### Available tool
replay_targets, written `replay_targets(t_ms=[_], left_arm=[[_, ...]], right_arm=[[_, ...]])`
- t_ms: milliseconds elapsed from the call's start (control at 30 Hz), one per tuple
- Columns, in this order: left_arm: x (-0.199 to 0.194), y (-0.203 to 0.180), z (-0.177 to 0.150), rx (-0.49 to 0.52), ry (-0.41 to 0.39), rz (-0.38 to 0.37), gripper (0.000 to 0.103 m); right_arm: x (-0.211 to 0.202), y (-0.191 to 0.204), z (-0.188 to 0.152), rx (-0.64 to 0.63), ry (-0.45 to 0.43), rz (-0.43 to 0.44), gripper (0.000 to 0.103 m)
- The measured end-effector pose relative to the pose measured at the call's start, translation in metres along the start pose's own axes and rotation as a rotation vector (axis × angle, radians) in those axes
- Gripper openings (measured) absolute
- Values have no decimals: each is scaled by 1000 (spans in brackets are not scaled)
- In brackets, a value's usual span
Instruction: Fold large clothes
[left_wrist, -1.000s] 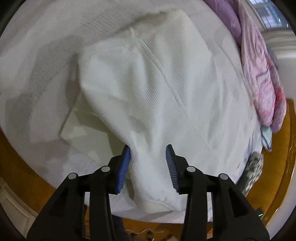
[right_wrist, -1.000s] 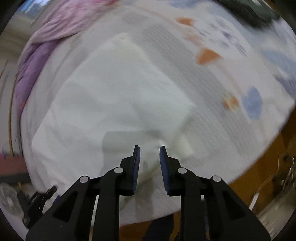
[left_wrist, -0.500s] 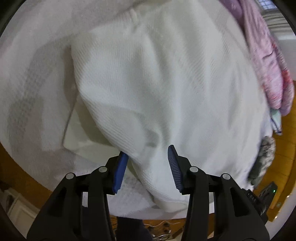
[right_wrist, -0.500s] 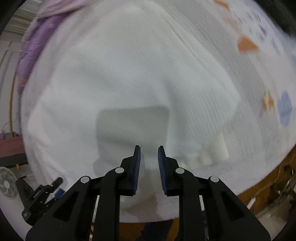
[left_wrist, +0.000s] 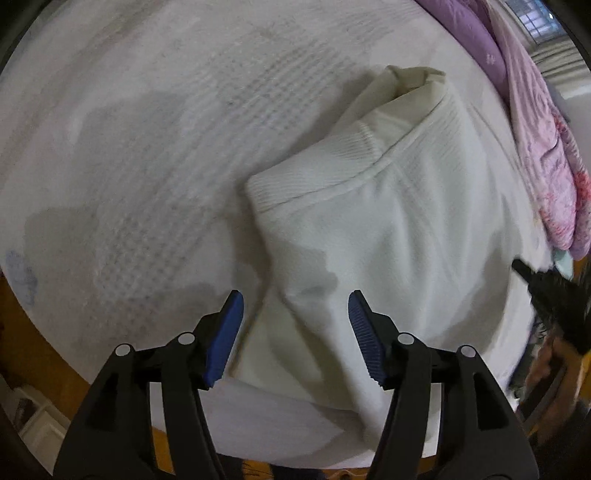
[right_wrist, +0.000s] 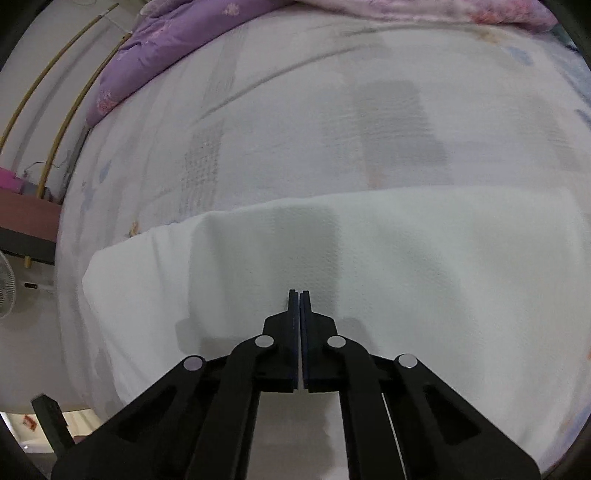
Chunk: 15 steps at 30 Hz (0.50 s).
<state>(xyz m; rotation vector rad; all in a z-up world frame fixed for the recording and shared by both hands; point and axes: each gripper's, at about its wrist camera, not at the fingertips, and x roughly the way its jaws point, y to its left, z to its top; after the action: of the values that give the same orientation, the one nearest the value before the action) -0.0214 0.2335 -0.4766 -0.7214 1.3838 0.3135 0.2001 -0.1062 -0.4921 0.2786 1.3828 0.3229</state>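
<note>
Where left view shows garment (left_wrist: 388, 229) hem, right fan (right_wrist: 5, 291)

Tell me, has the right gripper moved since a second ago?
Yes. The right gripper swung toward the purple quilt, which now lies straight ahead, and its jaws have just closed empty.

Bare bed sheet (left_wrist: 140, 155) lies open left of the white garment (left_wrist: 388, 229); a purple quilt (right_wrist: 177, 48) heaps along the bed's far edge.

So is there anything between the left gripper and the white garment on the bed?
Nothing visible. The left gripper is open right over the white garment, with a fold of it between the pads and only bedsheet beside it.
</note>
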Motion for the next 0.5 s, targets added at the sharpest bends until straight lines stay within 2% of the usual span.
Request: replay_targets(t_ms=[100,200,367,500], left_arm=[[7,11,-9,0,22,5,60],[19,20,-21,-67,77,-24,60],[23,17,-31,-51,74,-24,60],[25,21,-36,-81,74,-27,61]], right_arm=[[28,1,0,-13,56,-30,1],[26,0,-13,2,66,-36,1],[21,-1,-65,29,153,-18,1],[11,-8,-98,51,121,-13,1]])
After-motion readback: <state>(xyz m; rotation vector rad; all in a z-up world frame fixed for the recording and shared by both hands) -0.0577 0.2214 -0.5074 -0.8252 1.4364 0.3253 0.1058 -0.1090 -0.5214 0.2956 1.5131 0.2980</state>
